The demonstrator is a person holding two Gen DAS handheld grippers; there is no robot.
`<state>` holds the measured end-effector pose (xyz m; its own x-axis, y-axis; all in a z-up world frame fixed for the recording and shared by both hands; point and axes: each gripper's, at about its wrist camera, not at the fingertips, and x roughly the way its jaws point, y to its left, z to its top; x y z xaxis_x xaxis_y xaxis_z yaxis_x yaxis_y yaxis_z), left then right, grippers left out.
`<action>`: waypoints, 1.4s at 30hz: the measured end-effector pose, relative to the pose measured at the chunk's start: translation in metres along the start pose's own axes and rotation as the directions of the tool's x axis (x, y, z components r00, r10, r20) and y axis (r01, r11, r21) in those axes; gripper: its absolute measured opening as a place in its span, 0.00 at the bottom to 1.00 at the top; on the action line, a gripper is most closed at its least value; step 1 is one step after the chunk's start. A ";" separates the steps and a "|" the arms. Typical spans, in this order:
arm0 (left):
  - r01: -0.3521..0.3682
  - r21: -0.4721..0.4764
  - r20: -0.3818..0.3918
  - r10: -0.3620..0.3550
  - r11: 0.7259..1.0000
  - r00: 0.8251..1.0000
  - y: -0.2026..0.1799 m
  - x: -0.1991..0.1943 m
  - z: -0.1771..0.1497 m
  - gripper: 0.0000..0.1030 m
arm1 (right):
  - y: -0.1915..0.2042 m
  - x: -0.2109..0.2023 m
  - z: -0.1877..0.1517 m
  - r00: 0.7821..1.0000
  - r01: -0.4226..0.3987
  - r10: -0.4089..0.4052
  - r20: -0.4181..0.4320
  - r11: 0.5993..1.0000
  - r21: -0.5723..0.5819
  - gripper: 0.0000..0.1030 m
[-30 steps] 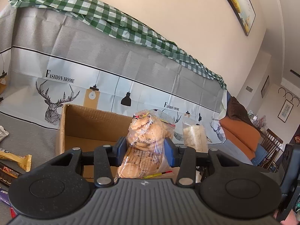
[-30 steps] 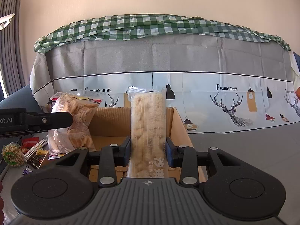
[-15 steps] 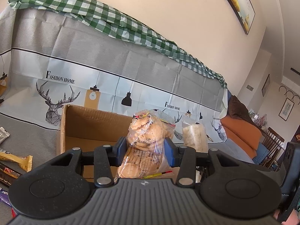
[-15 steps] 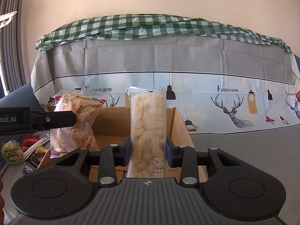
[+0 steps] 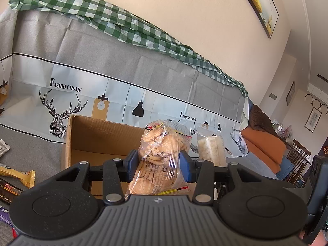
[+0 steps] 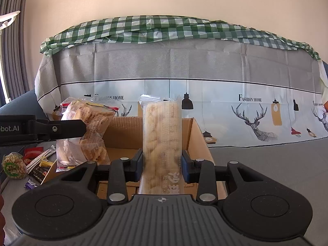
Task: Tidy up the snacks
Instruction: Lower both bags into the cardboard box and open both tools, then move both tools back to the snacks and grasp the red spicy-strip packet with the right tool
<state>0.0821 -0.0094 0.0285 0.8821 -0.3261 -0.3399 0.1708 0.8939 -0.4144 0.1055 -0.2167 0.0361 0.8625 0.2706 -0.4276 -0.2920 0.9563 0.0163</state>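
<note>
While we look along the left gripper (image 5: 157,165), we see its blue-padded fingers (image 5: 131,165) pressed against both sides of a clear bag of cookies (image 5: 162,155); the bag stands upright between them, crinkled, packed with round pale-brown biscuits, with a red and yellow strip near its lower edge; beyond the fingertips sits an open cardboard box (image 5: 98,135), its brown inner walls showing; off to the left of the fingers lie loose wrapped snacks (image 5: 18,174) on the grey cloth. Our right gripper (image 6: 162,165) is clamped on a tall narrow pack of pale wafers (image 6: 162,135), upright between its fingers (image 6: 138,165), transparent with fine ruled lines and white characters low down; the same box (image 6: 196,135) lies just past the fingertips; left of them we see the cookie bag (image 6: 88,127) pinched in the other gripper's black finger (image 6: 61,130), above the box's left edge.
</note>
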 end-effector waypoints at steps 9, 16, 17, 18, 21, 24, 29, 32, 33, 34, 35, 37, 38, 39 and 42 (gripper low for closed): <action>0.000 0.000 0.002 0.000 1.000 1.000 0.000 0.000 0.000 0.46 | 0.000 0.000 0.000 1.000 -0.002 0.002 0.001 1.000 -0.001 0.36; -0.001 0.000 0.001 0.001 1.000 1.000 0.000 0.000 0.000 0.46 | 0.001 -0.001 -0.001 1.000 0.001 -0.001 0.002 1.000 -0.001 0.36; -0.001 -0.001 0.002 0.001 1.000 1.000 0.000 0.000 0.000 0.46 | -0.001 0.000 -0.001 1.000 -0.004 0.004 0.001 1.000 -0.004 0.36; -0.001 -0.003 0.002 0.001 1.000 1.000 0.000 -0.001 0.000 0.46 | -0.002 0.001 0.000 1.000 -0.006 0.006 0.000 1.000 -0.005 0.36; -0.002 -0.005 -0.003 0.002 1.000 1.000 0.000 0.000 0.000 0.47 | -0.001 0.001 -0.001 1.000 -0.006 0.006 0.000 1.000 -0.006 0.37; 0.000 -0.053 -0.042 -0.003 0.999 0.999 0.005 0.005 0.000 0.57 | -0.003 0.005 -0.002 1.000 -0.019 0.019 -0.021 1.000 -0.017 0.42; -0.025 -0.084 -0.030 0.022 0.996 0.999 0.012 0.004 0.003 0.57 | 0.000 0.006 -0.003 1.000 0.001 -0.001 -0.020 0.999 -0.035 0.60; -0.051 -0.070 0.001 0.051 0.996 0.999 0.014 -0.001 0.005 0.57 | 0.001 0.006 -0.002 1.000 0.007 -0.007 -0.020 0.999 -0.033 0.61; -0.063 -0.054 0.019 0.064 0.997 0.998 0.014 -0.003 0.005 0.57 | 0.001 0.006 -0.002 1.000 0.006 -0.007 -0.020 0.999 -0.032 0.61; -0.073 -0.037 0.032 0.075 0.997 0.997 0.014 -0.006 0.006 0.57 | 0.002 0.006 -0.002 1.000 0.007 -0.007 -0.018 1.000 -0.031 0.61; -0.079 -0.022 0.042 0.080 0.997 0.996 0.014 -0.008 0.006 0.56 | 0.003 0.005 -0.002 1.000 0.006 -0.007 -0.016 0.999 -0.031 0.61; -0.084 0.002 0.055 0.084 0.996 0.995 0.016 -0.014 0.007 0.54 | 0.006 0.005 -0.002 1.000 0.006 -0.007 -0.013 0.999 -0.035 0.61; -0.086 0.011 0.059 0.085 0.996 0.995 0.018 -0.018 0.008 0.53 | 0.008 0.005 -0.001 1.000 0.006 -0.007 -0.011 0.999 -0.040 0.61; -0.088 0.016 0.062 0.087 0.996 0.994 0.021 -0.021 0.009 0.50 | 0.010 0.004 -0.001 1.000 0.007 -0.008 -0.007 0.999 -0.044 0.61; -0.095 0.023 0.062 0.094 0.995 0.994 0.032 -0.035 0.012 0.43 | 0.018 0.001 -0.001 1.000 0.010 -0.009 0.007 0.998 -0.061 0.60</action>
<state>0.0620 0.0340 0.0368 0.9198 -0.2212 -0.3242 0.0961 0.9278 -0.3605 0.1009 -0.1991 0.0350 0.8679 0.2624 -0.4219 -0.3082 0.9504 -0.0427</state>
